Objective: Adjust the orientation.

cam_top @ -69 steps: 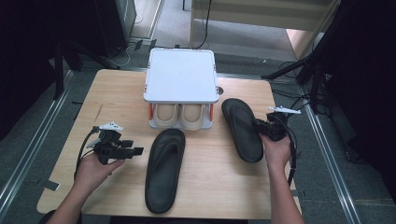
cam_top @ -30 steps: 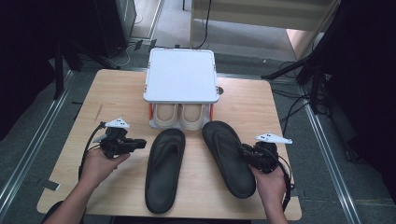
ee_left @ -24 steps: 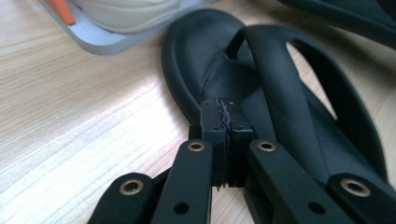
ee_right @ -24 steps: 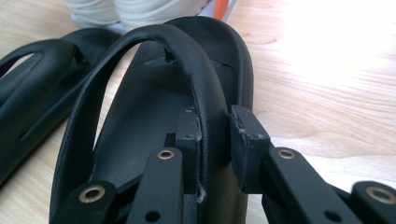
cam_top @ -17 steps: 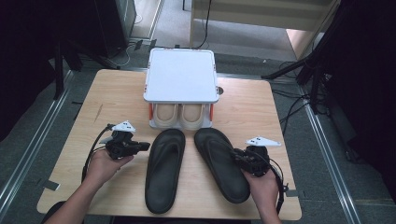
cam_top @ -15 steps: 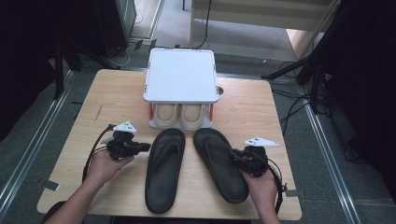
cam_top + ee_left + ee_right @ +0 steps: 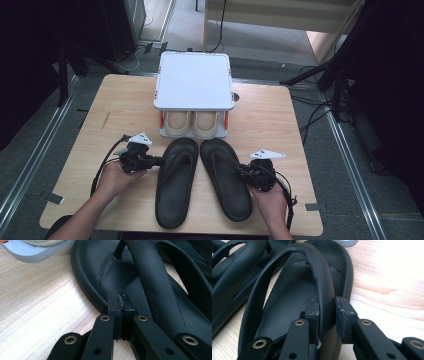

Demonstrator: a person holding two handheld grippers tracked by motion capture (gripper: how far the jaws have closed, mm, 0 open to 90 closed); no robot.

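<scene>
The right sandal (image 7: 226,178) lay toes toward the shoe rack (image 7: 194,90), parallel to the left sandal (image 7: 175,181), its strap between the right gripper (image 7: 243,173)'s just-parting jaws, while the left gripper (image 7: 159,160) sat pressed together.

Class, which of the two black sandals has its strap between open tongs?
The right-hand sandal: the right tongs straddle its strap, while the left tongs are shut beside the other sandal.

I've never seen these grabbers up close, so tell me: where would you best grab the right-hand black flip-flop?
By its outer strap, coming in from the table's right edge. The strap arches clear above the footbed, thin enough to fit between two jaws. The right gripper already straddles it there, one pad touching, the other slightly off.
</scene>
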